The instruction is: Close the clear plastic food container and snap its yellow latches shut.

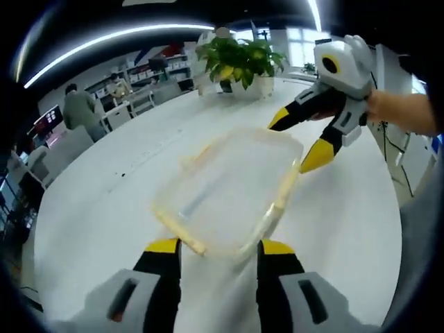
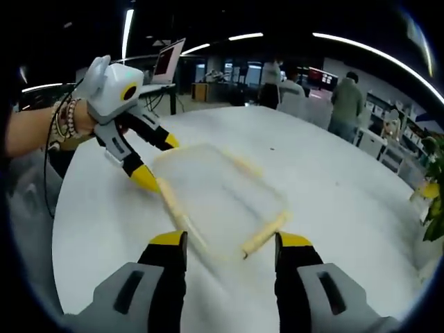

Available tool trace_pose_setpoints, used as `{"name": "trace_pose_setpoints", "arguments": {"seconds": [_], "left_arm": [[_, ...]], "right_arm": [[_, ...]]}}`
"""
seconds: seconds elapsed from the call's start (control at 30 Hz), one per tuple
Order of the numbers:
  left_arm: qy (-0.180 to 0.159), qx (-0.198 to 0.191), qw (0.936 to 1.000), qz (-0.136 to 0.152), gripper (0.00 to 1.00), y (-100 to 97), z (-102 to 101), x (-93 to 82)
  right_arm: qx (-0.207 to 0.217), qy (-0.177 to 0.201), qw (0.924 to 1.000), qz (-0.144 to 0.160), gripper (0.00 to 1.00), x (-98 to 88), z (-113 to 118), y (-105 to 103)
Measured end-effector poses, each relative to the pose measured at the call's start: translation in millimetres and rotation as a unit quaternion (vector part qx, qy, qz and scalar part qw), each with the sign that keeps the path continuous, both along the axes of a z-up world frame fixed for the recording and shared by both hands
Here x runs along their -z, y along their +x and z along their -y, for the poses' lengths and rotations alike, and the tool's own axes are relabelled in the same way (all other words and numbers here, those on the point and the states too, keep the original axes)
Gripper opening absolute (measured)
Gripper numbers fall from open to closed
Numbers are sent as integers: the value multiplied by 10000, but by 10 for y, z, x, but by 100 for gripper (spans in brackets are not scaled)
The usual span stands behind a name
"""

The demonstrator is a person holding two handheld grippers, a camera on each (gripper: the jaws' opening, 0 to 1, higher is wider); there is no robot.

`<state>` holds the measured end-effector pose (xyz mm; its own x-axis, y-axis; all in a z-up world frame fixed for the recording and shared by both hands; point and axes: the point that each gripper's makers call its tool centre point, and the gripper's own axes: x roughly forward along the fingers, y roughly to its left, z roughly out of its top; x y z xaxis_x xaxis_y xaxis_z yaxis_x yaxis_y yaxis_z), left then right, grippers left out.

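Clear container (image 1: 229, 191) with yellow latches (image 2: 263, 234) lies blurred on the white table (image 1: 347, 222) between the two grippers, left gripper (image 1: 218, 248) jaws spread wide at its near edge holding nothing, right gripper (image 2: 229, 243) likewise spread wide, empty, at the opposite edge.

an open-plan office: white table (image 1: 347, 208), potted plant (image 1: 239, 62), shelves (image 1: 149, 73), monitors (image 2: 319, 76) (people standing at desks behind).

Colours, both views
Clear container (image 1: 229, 191) w/ pale yellow latches (image 2: 263, 234); white bench (image 1: 104, 208); grippers (image 1: 216, 251) black w/ yellow tips; green plant (image 1: 239, 59) at 12.
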<state>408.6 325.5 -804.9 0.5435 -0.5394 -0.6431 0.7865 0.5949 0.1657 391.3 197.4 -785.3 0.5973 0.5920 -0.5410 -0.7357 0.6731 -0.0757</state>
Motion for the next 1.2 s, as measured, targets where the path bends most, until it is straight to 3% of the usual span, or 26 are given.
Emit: {"name": "trace_pose_setpoints", "arguments": {"seconds": [0.2,0.67,1.2], "left_arm": [[-114,-324,9994,26,25,98,-92,34],[-212,-711,9972,115,24,317,-151,22],[-425,-921,9948,75,24,349,-148,-39]], "right_arm": [[46,-64,10000,48,42,28,-41,88],[194,-124,9997,48,39,31,-84,332],[334,-47,9994,25,35,-26,-39,355]]}}
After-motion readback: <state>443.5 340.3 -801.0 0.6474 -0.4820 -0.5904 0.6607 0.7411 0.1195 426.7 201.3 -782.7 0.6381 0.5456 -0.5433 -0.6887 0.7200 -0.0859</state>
